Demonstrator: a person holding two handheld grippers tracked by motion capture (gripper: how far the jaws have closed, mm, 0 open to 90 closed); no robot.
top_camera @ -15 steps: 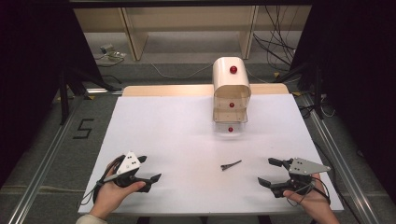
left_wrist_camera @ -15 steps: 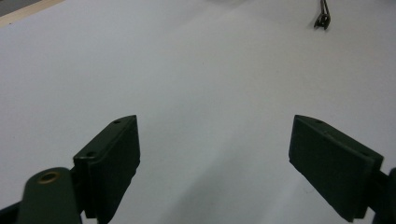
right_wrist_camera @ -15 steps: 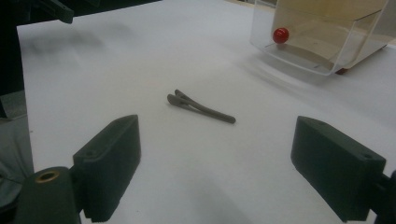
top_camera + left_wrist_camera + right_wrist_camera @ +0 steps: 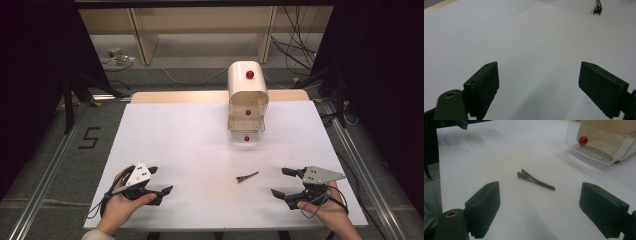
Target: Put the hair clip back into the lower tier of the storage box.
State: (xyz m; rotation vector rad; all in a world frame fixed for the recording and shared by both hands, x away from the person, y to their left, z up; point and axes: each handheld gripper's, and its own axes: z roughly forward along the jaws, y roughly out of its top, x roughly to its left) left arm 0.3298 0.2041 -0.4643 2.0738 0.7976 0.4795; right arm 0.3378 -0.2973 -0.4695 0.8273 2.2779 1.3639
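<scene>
Your right gripper rests on the white bench with its jaws released and nothing between them; the hair clip lies flat just ahead of it, apart from both pads. Your left gripper is also spread wide and empty, with the clip well off to its far side. The clip is thin, dark, matte and tapered, so it sits very low on the smooth sheet: come in too high and the pads will likely close over it, or nudge it sideways. Beyond it, the small drawer unit has a clear plastic drawer pulled out, with a glossy red knob.
</scene>
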